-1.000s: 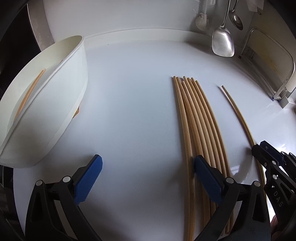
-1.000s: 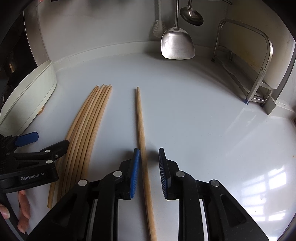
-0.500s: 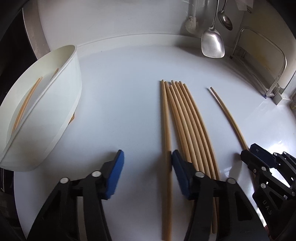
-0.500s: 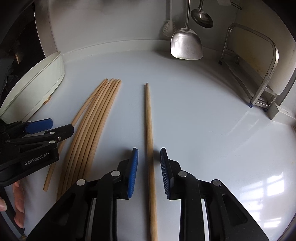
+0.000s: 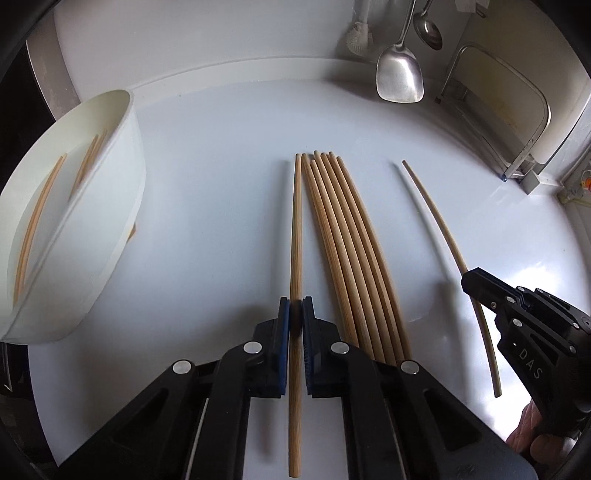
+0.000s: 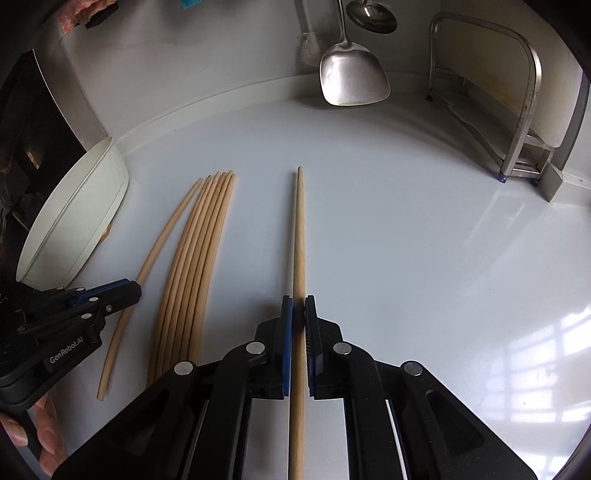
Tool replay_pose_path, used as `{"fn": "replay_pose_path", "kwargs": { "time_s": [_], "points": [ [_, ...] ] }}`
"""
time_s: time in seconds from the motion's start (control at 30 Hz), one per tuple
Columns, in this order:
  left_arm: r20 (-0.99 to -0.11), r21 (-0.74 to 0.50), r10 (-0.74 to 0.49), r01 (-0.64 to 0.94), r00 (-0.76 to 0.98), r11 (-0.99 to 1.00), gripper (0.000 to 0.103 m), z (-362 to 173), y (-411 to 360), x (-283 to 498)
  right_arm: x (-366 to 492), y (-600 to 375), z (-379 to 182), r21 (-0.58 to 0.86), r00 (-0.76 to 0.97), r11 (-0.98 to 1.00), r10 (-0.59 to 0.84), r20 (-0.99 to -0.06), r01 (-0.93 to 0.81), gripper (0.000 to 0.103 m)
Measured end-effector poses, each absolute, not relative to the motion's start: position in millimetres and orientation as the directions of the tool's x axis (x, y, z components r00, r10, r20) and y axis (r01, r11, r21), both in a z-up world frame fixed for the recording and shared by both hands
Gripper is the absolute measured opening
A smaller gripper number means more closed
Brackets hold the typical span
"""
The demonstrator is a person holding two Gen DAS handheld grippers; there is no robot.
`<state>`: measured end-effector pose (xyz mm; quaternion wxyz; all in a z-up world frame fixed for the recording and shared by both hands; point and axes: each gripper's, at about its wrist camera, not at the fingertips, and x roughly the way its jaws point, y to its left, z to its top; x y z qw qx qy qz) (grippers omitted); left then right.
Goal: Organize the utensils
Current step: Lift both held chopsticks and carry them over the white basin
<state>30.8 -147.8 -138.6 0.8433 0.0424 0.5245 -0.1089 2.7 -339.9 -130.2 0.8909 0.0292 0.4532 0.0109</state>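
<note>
- My left gripper [image 5: 295,314] is closed on one chopstick [image 5: 295,236]; the blue pads press it from both sides.
- This chopstick lies just left of the bundle [image 5: 351,258], a little apart from it at my end and nearly touching it at the far tips.
- My right gripper [image 6: 298,314] is closed on another chopstick [image 6: 299,229], which is well apart from the bundle, on its right side.
- The bundle of chopsticks lies in the middle of the counter [image 5: 221,184], between my two grippers.
- A white bowl [image 5: 110,206] stands at the left edge of the counter, with some chopsticks inside it.
- A metal spatula [image 6: 351,74] and a ladle [image 6: 373,16] hang at the back wall.
- A metal rack [image 6: 524,110] stands in the far right corner.
</note>
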Motion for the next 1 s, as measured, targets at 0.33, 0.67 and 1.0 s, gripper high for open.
{"fn": "replay_pose_path", "kwargs": {
  "time_s": [0.33, 0.67, 1.0],
  "points": [
    [-0.866, -0.051, -0.153, 0.220, 0.477, 0.974, 0.007, -66, -109, 27, -1, -303, -69, 0.054, 0.627, 0.998, 0.065, -0.776, -0.037, 0.006],
    [-0.841, -0.055, -0.082, 0.067, 0.534, 0.996, 0.007, -23, 12, 67, 40, -193, -28, 0.087, 0.649, 0.979, 0.187, -0.738, -0.184, 0.006],
    [-0.860, -0.054, -0.037, -0.017, 0.509, 0.998, 0.007, -45, 111, 107, 105, -80, -62, 0.160, 0.552, 0.952, 0.283, -0.784, -0.260, 0.006]
  ]
}}
